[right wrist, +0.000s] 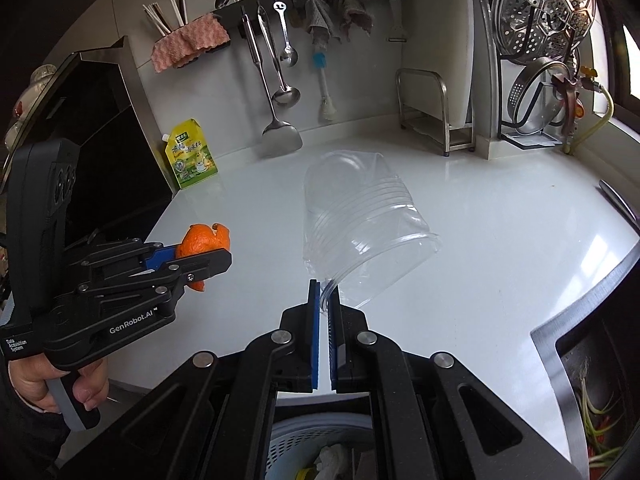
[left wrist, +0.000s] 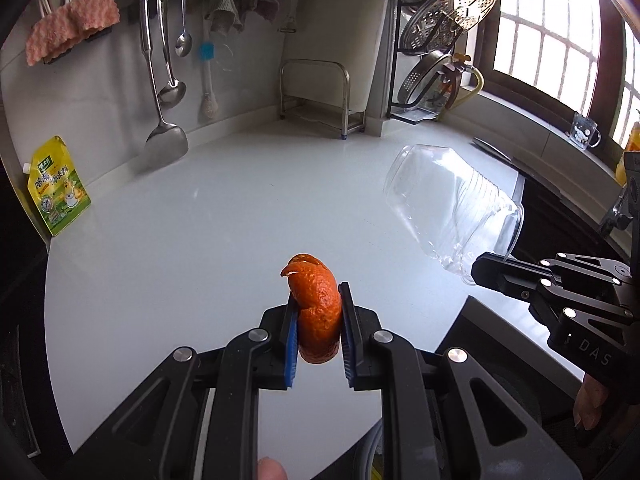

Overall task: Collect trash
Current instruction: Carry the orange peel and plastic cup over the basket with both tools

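A curled orange peel [left wrist: 318, 312] is pinched between the blue pads of my left gripper [left wrist: 318, 304], held above the white counter [left wrist: 200, 220]. In the right wrist view that left gripper [right wrist: 208, 258] shows at the left with the orange peel [right wrist: 200, 242] in it. My right gripper [right wrist: 325, 292] is shut on the rim of a clear plastic cup [right wrist: 360, 224], which hangs tilted above the counter. The cup [left wrist: 452, 208] and the right gripper [left wrist: 486, 270] also appear at the right of the left wrist view. A white bin [right wrist: 320, 448] with crumpled paper lies below the right gripper.
A yellow-green pouch [left wrist: 58, 188] leans on the wall at the counter's left. Ladles and a spatula [left wrist: 166, 144] hang on the back wall. A metal rack [left wrist: 320, 96] stands in the corner. A sink [right wrist: 592, 400] with green scraps opens at the right.
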`<state>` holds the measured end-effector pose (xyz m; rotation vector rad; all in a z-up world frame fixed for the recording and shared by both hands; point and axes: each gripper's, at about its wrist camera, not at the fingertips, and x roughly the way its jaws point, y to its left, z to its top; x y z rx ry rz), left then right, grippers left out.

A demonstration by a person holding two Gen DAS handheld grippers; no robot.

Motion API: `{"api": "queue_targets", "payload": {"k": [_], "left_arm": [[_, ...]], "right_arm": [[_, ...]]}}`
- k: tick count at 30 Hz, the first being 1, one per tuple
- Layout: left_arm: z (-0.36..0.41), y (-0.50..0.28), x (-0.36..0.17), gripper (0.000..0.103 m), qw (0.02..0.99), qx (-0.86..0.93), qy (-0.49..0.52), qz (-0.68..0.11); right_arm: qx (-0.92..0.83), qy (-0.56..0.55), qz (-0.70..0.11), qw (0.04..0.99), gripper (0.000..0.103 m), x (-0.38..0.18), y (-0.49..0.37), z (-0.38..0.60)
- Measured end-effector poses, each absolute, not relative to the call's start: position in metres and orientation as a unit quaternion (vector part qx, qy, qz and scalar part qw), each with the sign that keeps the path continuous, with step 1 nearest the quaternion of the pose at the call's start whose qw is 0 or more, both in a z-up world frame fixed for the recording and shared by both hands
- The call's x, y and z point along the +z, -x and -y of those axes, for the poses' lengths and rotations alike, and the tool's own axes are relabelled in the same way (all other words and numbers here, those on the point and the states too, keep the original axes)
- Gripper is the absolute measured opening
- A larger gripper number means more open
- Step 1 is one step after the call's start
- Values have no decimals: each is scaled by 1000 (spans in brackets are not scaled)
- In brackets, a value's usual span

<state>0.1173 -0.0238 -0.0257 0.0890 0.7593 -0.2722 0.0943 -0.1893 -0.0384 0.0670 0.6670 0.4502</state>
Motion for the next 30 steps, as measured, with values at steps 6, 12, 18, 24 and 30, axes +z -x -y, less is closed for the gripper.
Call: {"api": "queue_targets", "payload": {"k": [6,12,18,24,30], "left_arm": [[34,-80,-22,18,918,-151,-50,-364],[47,-43,-26,18,913,-176,-57,-364],[57,-14,-32,18,910,-192,-58,-364],[66,8,-35,18,908,-199,-69,-362],[81,28,-46,18,902,-212,-78,-368]], "right_arm": [[212,-43,-319,923,3,-43,-49,195],[198,-52,-323,924,3,-59,-3,206],[184,-55,-329,925,3,-72,34,215],[175,-58,-328,927,3,-80,63,221],[161,-61,-330,928,3,-90,91,225]]}}
